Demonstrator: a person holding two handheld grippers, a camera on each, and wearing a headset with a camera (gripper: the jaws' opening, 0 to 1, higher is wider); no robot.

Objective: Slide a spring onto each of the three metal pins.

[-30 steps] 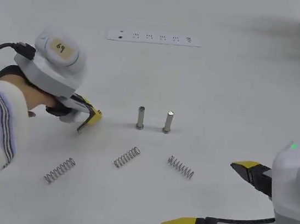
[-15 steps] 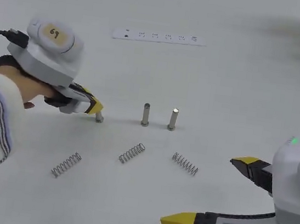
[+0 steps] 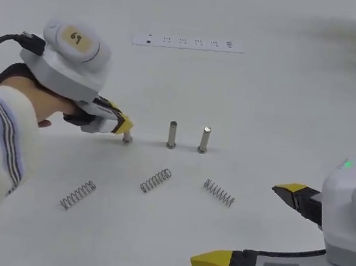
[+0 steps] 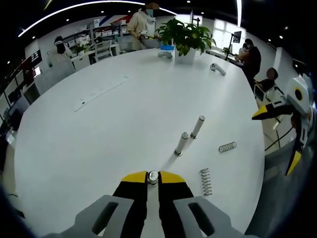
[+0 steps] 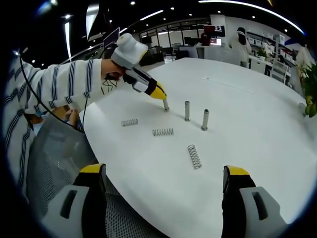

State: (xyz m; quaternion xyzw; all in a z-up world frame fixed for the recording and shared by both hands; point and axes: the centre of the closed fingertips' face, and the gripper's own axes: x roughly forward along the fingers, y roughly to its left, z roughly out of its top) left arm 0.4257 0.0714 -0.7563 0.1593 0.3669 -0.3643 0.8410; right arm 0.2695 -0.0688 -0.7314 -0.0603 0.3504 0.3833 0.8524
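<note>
L gripper (image 3: 123, 129) has carried the third pin (image 3: 127, 138) rightward vs 1 s ago. It's now upright, near and left of the middle pin (image 3: 172, 135), in line w/ the right pin (image 3: 204, 140). So the row's about set, but no springs are on yet. L jaws pinch the third pin near its top. R gripper (image 3: 234, 224) is spread wide, empty, well right of the middle pin. Three springs (image 3: 155, 180) lie flat in front of the middle pin, apart from both grippers.

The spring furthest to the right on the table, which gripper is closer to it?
Right. The right gripper sits open just short of that spring, which lies ahead of its jaws. The left gripper is farther off, shut on the leftmost pin.
</note>
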